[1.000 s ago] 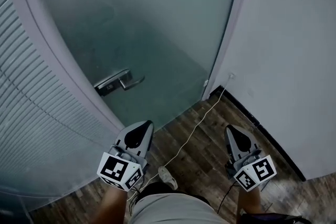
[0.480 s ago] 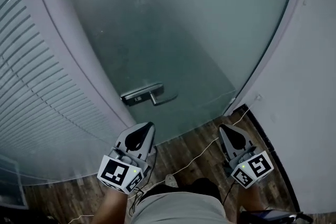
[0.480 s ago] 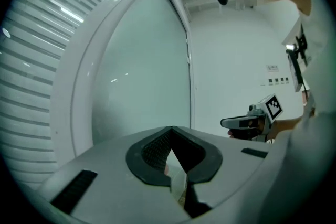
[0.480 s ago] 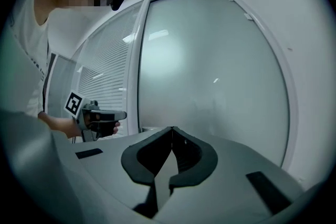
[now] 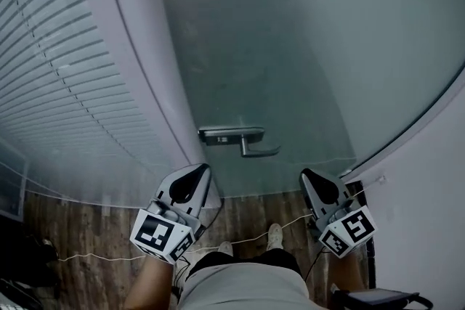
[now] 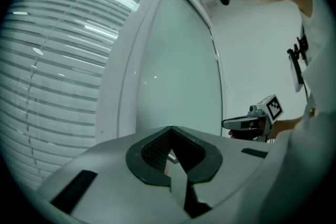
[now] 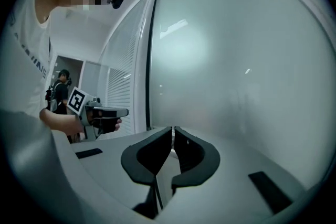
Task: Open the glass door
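Note:
The frosted glass door [image 5: 290, 47] fills the upper middle of the head view. Its metal lever handle [image 5: 251, 147] sits on a lock plate [image 5: 231, 134] near the door's left edge. My left gripper [image 5: 203, 168] is shut and empty, with its tip just below and left of the handle, apart from it. The right gripper [image 5: 306, 173] is also shut and empty, below and right of the lever. In the left gripper view the shut left gripper [image 6: 170, 129] faces the door's edge and frame. In the right gripper view the shut right gripper [image 7: 172, 128] points at the glass [image 7: 236, 60].
A pale door frame [image 5: 134, 76] and a wall of slatted blinds [image 5: 58, 91] stand to the left. A white wall [image 5: 436, 200] is at the right. A white cable [image 5: 109, 255] runs over the wood floor by my shoes. Another person [image 7: 62, 84] stands far behind.
Both grippers and my view have swung across toward the door. The handle now lies ahead between the two gripper tips instead of off to the left. Both jaws stayed shut.

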Demonstrator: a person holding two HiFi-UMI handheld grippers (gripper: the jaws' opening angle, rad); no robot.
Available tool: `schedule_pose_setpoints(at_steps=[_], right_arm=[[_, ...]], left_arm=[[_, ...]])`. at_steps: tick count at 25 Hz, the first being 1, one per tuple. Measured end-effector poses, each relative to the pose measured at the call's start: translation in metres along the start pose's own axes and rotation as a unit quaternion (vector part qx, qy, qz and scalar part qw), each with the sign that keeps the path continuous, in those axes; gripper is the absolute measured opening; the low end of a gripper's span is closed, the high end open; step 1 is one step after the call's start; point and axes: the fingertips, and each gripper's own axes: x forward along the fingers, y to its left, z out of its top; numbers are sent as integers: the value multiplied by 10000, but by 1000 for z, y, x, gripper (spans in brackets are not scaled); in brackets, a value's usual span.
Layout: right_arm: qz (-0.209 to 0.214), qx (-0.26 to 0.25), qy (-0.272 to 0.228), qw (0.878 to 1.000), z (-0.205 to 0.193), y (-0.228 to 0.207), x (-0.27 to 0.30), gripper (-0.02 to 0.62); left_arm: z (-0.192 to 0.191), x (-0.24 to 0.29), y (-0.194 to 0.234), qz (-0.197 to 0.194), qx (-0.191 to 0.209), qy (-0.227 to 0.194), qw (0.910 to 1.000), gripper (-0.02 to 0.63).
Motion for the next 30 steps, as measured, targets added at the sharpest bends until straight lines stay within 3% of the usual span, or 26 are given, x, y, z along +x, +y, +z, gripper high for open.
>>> schedule_pose_setpoints(at_steps=[6, 11, 15, 21, 30], right_arm=[[720, -22, 99, 9974, 10, -42, 22, 2], [1518, 84, 251, 9881, 13, -59, 30, 8], [1928, 2, 414, 9804, 4, -60, 38, 23], [2176, -238, 983, 9708, -23, -42, 60, 94], [1997, -1079, 2033, 9524, -84, -38, 86, 181]], left_arm=[[13, 26, -12, 665, -44, 19, 9978, 0], [25, 37, -29, 1259, -113, 34, 9920, 0], [21, 40, -36, 1468, -129, 129, 9890, 0], [15, 35, -21, 1549, -184, 159, 9876, 0], [-16, 40, 1, 1325, -328, 316, 9901, 0]])
